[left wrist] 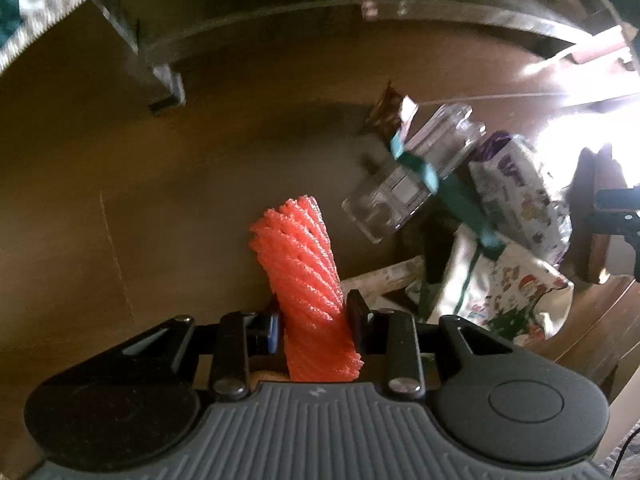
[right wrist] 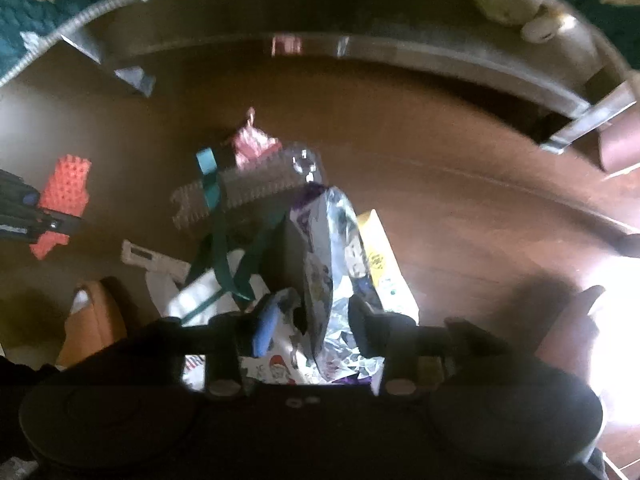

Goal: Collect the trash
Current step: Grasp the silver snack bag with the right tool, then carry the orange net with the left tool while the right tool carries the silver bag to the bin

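1. Left gripper (left wrist: 314, 326) clamped on orange foam net (left wrist: 304, 264), held upright above brown floor (left wrist: 120, 200).
2. Right gripper (right wrist: 314, 322): jaws apart, foil wrapper (right wrist: 332, 264) between them; can't tell if pads touch it.
3. Clear plastic tray (left wrist: 412, 176) w/ teal ribbon (left wrist: 416, 164) lies beside printed bag (left wrist: 516, 288), near the net.

No readable text anywhere. Purple-and-white snack bag (left wrist: 516, 188) has large purple lettering, too blurred to read; yellow packet (right wrist: 380, 256) print is also illegible.
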{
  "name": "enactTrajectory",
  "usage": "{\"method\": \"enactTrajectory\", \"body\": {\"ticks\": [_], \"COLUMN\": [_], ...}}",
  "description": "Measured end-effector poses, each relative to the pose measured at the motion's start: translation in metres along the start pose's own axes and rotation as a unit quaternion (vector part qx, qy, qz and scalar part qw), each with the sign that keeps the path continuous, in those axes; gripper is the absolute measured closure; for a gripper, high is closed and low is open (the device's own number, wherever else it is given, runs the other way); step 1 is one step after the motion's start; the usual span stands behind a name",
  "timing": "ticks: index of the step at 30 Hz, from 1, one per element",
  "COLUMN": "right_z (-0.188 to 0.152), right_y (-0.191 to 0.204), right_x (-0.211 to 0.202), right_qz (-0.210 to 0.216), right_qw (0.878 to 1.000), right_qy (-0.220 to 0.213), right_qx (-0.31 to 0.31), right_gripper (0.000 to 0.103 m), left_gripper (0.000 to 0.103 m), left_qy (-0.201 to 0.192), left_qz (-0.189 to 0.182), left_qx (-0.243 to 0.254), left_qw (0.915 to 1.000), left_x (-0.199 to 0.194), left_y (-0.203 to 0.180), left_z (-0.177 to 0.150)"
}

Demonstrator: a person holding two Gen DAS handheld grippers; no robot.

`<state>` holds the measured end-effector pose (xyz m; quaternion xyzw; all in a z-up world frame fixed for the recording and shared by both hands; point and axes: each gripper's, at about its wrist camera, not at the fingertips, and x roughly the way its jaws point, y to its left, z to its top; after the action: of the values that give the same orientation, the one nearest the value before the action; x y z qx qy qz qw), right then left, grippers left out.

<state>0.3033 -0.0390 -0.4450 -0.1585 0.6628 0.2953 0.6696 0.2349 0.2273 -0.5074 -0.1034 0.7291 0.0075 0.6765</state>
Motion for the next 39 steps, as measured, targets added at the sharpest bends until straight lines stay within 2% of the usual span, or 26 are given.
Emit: {"method": "enactTrajectory", "body": {"ticks": [7, 9, 11, 14, 17, 20, 22, 23, 25, 28, 31, 39], "right_z": [0.016, 0.019, 0.02, 0.019, 0.017, 0.019, 0.022, 0.022, 0.02, 0.017, 0.014, 0.012], "right_y": [-0.011, -0.011, -0.007, -0.002, 0.006, 0.011, 0.014, 0.019, 0.031, 0.033, 0.034, 0.027], "right_x": [0.038, 0.048, 0.055, 0.062, 0.069, 0.071, 0.077, 0.08, 0.085, 0.085, 0.078, 0.015], "right_qz": [-0.004, 0.004, -0.006, 0.007, -0.016, -0.007, 0.009, 0.0, -0.027, -0.024, -0.046, -0.059], "right_qw": [0.999, 0.998, 0.997, 0.997, 0.996, 0.996, 0.997, 0.995, 0.991, 0.99, 0.989, 0.994], "right_qy": [0.026, 0.039, 0.041, 0.043, 0.033, 0.025, 0.036, 0.042, 0.043, 0.039, 0.03, -0.017], "right_qx": [-0.023, -0.038, -0.061, -0.063, -0.08, -0.08, -0.075, -0.085, -0.123, -0.131, -0.139, -0.089], "right_gripper": [0.061, 0.061, 0.06, 0.06, 0.06, 0.058, 0.064, 0.073, 0.102, 0.103, 0.103, 0.103], "left_gripper": [0.072, 0.072, 0.072, 0.072, 0.072, 0.072, 0.072, 0.072, 0.072, 0.072, 0.072, 0.072], "left_qy": [0.027, 0.031, 0.035, 0.039, 0.04, 0.043, 0.044, 0.045, 0.043, 0.04, 0.035, 0.008], "left_qz": [-0.024, -0.029, -0.03, -0.035, -0.036, -0.04, -0.041, -0.041, -0.04, -0.041, -0.045, -0.054], "left_qx": [-0.035, -0.031, -0.021, -0.011, -0.002, 0.0, -0.001, -0.003, -0.005, -0.008, -0.009, 0.016], "left_qw": [0.9988, 0.9986, 0.9987, 0.9985, 0.9985, 0.9983, 0.9982, 0.9981, 0.9982, 0.9984, 0.9984, 0.9984], "left_x": [0.025, 0.03, 0.034, 0.037, 0.04, 0.042, 0.043, 0.043, 0.044, 0.043, 0.042, 0.011], "left_y": [0.012, 0.009, 0.003, -0.005, -0.01, -0.012, -0.012, -0.011, -0.011, -0.009, -0.008, -0.015], "left_z": [0.004, 0.004, 0.003, 0.002, 0.001, 0.0, 0.0, 0.0, 0.0, 0.001, 0.001, 0.006]}}
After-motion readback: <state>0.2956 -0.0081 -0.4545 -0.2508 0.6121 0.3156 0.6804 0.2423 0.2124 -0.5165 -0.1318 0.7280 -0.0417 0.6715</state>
